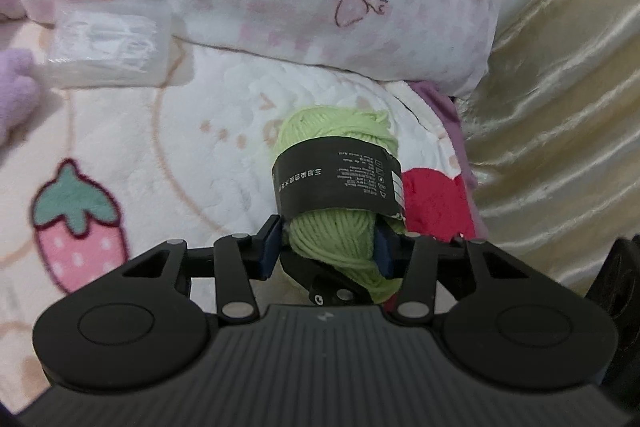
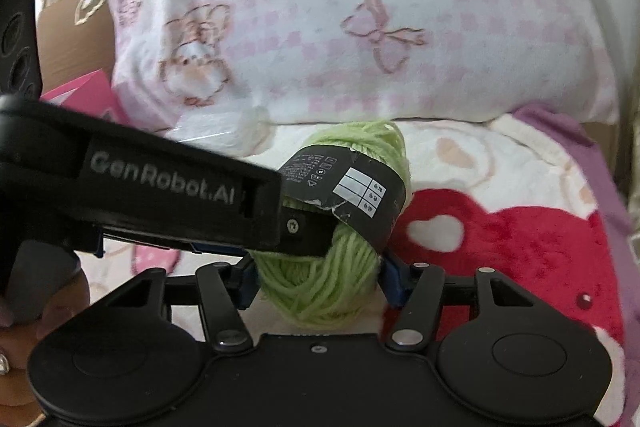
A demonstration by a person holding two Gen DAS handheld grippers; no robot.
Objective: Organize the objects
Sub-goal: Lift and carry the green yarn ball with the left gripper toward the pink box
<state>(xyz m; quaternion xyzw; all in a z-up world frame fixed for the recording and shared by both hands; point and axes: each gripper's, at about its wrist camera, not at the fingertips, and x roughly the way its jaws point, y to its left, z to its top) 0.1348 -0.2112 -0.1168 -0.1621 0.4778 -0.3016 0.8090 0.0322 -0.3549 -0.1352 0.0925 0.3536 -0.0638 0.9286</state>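
Left wrist view shows, from left to right, a purple plush thing [image 1: 14,87] at the left edge of the bed, a clear plastic box [image 1: 110,45] just beside it near the pillow, a strawberry print on the fleece blanket [image 1: 160,147], and then the green yarn ball [image 1: 340,187] near the right edge of the bed, before the shiny beige curtain [image 1: 560,107].

We see the left gripper [image 1: 328,251] with its fingers closed on the lower end of the yarn ball, the blue pads pressing into the strands. In the right wrist view the left gripper comes across from the left, and the right gripper [image 2: 316,279] has its fingers around the same yarn ball [image 2: 332,267]; the pads seem to touch it on both sides, so we judge that both grippers hold it together.

About progress, we think the task is at an early stage: the yarn is picked up but not yet put in any place, and the box and the plush thing lie unsorted. A cardboard box [image 2: 68,27] stands behind the pillow [image 2: 360,27] at the far left corner; if it is the goal, we cannot tell.

The yarn is soft, loosely wound, roughly oval, with a stiff black paper band [image 2: 352,187], torn at one edge. The blanket is fluffy, the pillow plush and rounded.
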